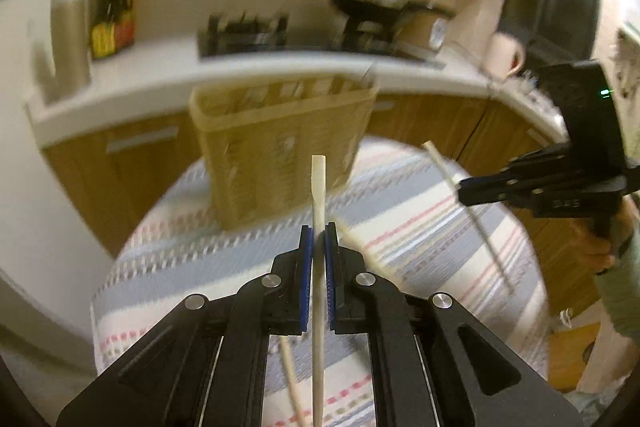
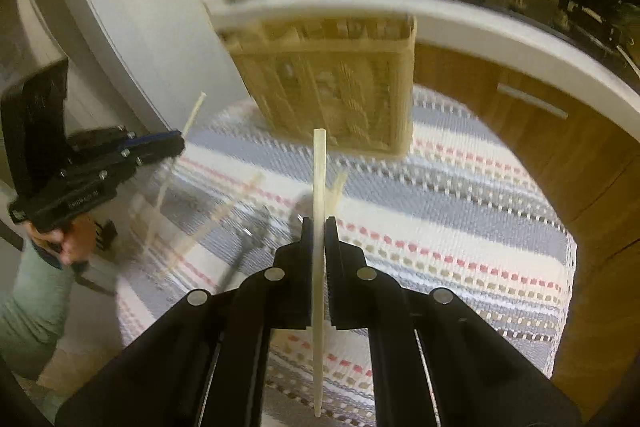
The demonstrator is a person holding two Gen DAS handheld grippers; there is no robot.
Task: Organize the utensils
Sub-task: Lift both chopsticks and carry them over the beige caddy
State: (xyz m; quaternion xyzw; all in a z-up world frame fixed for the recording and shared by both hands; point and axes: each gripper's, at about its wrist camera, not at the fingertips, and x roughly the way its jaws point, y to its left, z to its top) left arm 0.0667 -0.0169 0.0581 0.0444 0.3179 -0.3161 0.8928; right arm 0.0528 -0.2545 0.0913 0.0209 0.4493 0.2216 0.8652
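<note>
1. Here, a striped cloth [image 1: 420, 227] fills the lower centre of both views.
2. A woven basket [image 1: 280, 147] stands at its upper centre.
3. The left gripper [image 1: 319, 239] is clamped on a pale chopstick [image 1: 318, 187], centre frame.
4. The right gripper [image 2: 319, 227] pinches another chopstick [image 2: 319, 179]; loose sticks [image 2: 224, 215], blurred, show at centre left.

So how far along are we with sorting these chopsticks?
Nothing clearly done: the holder's contents are blurred. In hand: left gripper and right gripper each clamp one chopstick. Left: loose chopsticks and a metal utensil still on the striped cloth.
</note>
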